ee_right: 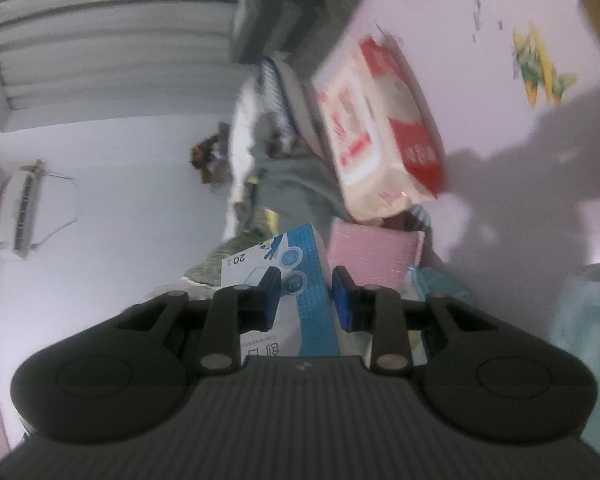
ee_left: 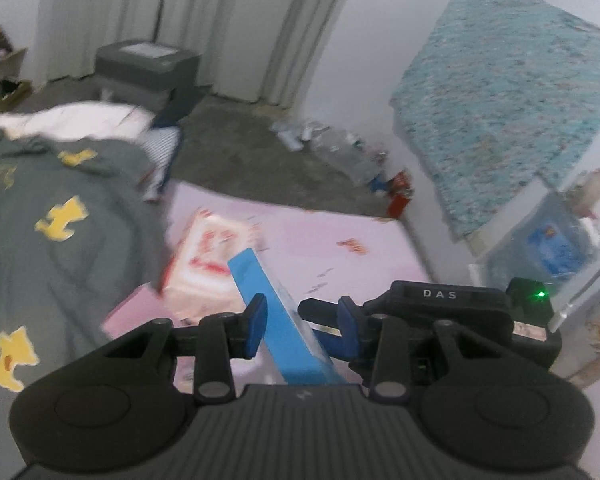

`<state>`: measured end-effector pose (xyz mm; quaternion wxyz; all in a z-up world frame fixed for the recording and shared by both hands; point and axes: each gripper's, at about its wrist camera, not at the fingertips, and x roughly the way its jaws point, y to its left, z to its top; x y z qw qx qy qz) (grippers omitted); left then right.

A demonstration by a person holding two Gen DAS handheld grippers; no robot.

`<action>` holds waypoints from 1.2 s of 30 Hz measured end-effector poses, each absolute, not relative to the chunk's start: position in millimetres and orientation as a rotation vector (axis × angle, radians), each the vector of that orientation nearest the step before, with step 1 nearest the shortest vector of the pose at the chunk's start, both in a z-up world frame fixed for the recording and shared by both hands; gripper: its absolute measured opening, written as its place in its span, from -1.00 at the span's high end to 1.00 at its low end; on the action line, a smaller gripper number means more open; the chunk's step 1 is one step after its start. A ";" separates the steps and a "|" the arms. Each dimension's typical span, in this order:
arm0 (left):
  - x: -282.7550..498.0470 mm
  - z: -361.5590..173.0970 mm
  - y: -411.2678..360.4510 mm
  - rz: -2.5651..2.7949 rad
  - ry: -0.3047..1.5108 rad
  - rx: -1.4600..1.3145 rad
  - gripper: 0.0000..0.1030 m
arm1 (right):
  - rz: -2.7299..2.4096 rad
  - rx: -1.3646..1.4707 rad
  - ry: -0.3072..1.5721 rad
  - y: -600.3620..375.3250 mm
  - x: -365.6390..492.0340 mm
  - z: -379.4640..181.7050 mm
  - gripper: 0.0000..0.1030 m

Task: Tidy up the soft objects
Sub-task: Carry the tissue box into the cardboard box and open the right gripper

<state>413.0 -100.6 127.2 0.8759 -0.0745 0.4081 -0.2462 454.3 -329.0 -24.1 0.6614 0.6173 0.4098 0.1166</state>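
Observation:
A blue and white glove box (ee_left: 284, 320) stands on edge between the jaws of my left gripper (ee_left: 300, 322); the right gripper's black finger (ee_left: 320, 310) reaches in from the right against it. In the right wrist view my right gripper (ee_right: 306, 300) is shut on the same box (ee_right: 300, 280). A red and cream soft pack (ee_right: 384, 128) lies on the pink mat (ee_right: 500, 8) beyond it, also shown in the left wrist view (ee_left: 208, 264). A pink pad (ee_right: 372, 252) lies beside the box.
A grey blanket with yellow shapes (ee_left: 52, 216) covers the left. A grey storage box (ee_left: 148, 68) stands by white curtains. Bottles and clutter (ee_left: 340, 148) line the wall under a teal rug (ee_left: 512, 104). A clear bin (ee_left: 548, 240) is at right.

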 end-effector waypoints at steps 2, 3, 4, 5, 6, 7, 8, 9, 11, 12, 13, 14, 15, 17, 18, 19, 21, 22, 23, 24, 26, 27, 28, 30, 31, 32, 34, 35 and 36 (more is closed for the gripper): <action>402.4 139.7 -117.2 -0.539 0.843 -0.155 0.24 | 0.278 1.406 0.887 -351.5 438.0 -6.4 0.47; 396.8 145.3 -127.0 -0.557 0.841 -0.156 0.24 | 0.283 1.405 0.867 -362.9 429.3 2.0 0.47; 391.2 150.3 -138.5 -0.581 0.843 -0.157 0.24 | 0.285 1.399 0.847 -374.5 420.4 10.3 0.47; 385.8 153.9 -149.9 -0.602 0.845 -0.160 0.24 | 0.283 1.392 0.829 -386.4 410.9 17.6 0.47; 380.1 157.1 -163.1 -0.624 0.848 -0.163 0.22 | 0.276 1.385 0.813 -399.6 400.8 25.1 0.47; 375.5 158.6 -174.4 -0.643 0.851 -0.163 0.22 | 0.269 1.375 0.797 -413.4 389.7 32.2 0.47; 370.8 159.5 -188.1 -0.666 0.857 -0.166 0.20 | 0.261 1.361 0.783 -427.6 378.3 38.7 0.47; 366.6 158.2 -201.0 -0.686 0.865 -0.171 0.17 | 0.248 1.349 0.771 -440.1 367.3 43.9 0.47; 360.8 153.8 -223.6 -0.720 0.885 -0.167 0.16 | 0.213 1.331 0.750 -465.9 345.7 51.7 0.46; 358.7 148.2 -238.0 -0.737 0.898 -0.157 0.16 | 0.191 1.322 0.740 -479.3 335.5 54.2 0.45; 356.8 143.1 -250.4 -0.749 0.908 -0.147 0.16 | 0.172 1.318 0.731 -491.3 326.7 54.1 0.45; 354.9 137.2 -262.4 -0.757 0.920 -0.139 0.15 | 0.149 1.315 0.722 -503.5 318.9 53.6 0.44; 353.2 128.3 -271.4 -0.761 0.933 -0.132 0.13 | 0.129 1.314 0.717 -513.0 313.2 51.6 0.44; 351.5 109.5 -292.3 -0.763 0.969 -0.115 0.13 | 0.086 1.313 0.715 -532.0 304.3 42.5 0.44; 351.5 100.4 -298.4 -0.760 0.982 -0.101 0.13 | 0.066 1.313 0.719 -539.6 301.4 36.8 0.44; 351.2 89.9 -307.5 -0.757 0.996 -0.079 0.13 | 0.045 1.313 0.727 -546.2 299.5 28.8 0.44; 353.1 69.0 -320.6 -0.754 1.027 -0.046 0.13 | 0.022 1.319 0.744 -556.4 298.8 11.1 0.44; 353.3 58.5 -327.1 -0.739 1.043 -0.024 0.13 | 0.019 1.334 0.758 -560.3 300.1 -1.7 0.44; 352.9 49.7 -332.0 -0.723 1.051 -0.001 0.13 | 0.006 1.341 0.773 -561.2 300.7 -12.3 0.44; 353.1 43.9 -333.6 -0.719 1.052 0.014 0.13 | -0.016 1.335 0.791 -561.8 302.4 -23.1 0.44; 354.1 36.7 -335.0 -0.719 1.059 0.023 0.13 | -0.052 1.345 0.830 -564.7 303.8 -44.4 0.44; 354.6 36.7 -332.3 -0.726 1.059 0.017 0.13 | -0.061 1.360 0.847 -566.5 303.1 -53.5 0.44; 354.6 39.5 -327.9 -0.734 1.053 0.012 0.11 | -0.065 1.361 0.852 -566.7 301.3 -57.8 0.44; 351.0 50.2 -314.7 -0.739 1.023 0.007 -0.03 | -0.072 1.334 0.850 -568.1 298.8 -59.5 0.44; 349.9 55.8 -307.4 -0.740 1.000 0.007 -0.09 | -0.077 1.316 0.848 -569.5 297.2 -57.4 0.44; 348.3 62.3 -300.8 -0.737 0.977 0.010 -0.18 | -0.085 1.294 0.847 -570.7 295.7 -55.3 0.44; 344.6 73.9 -283.5 -0.726 0.930 0.018 -0.28 | -0.118 1.236 0.850 -572.2 294.8 -48.6 0.44; 341.6 78.2 -275.7 -0.721 0.914 0.023 -0.37 | -0.136 1.210 0.856 -572.4 294.6 -48.0 0.44; 338.5 80.9 -266.5 -0.715 0.898 0.031 -0.44 | -0.154 1.181 0.871 -572.0 295.5 -49.1 0.44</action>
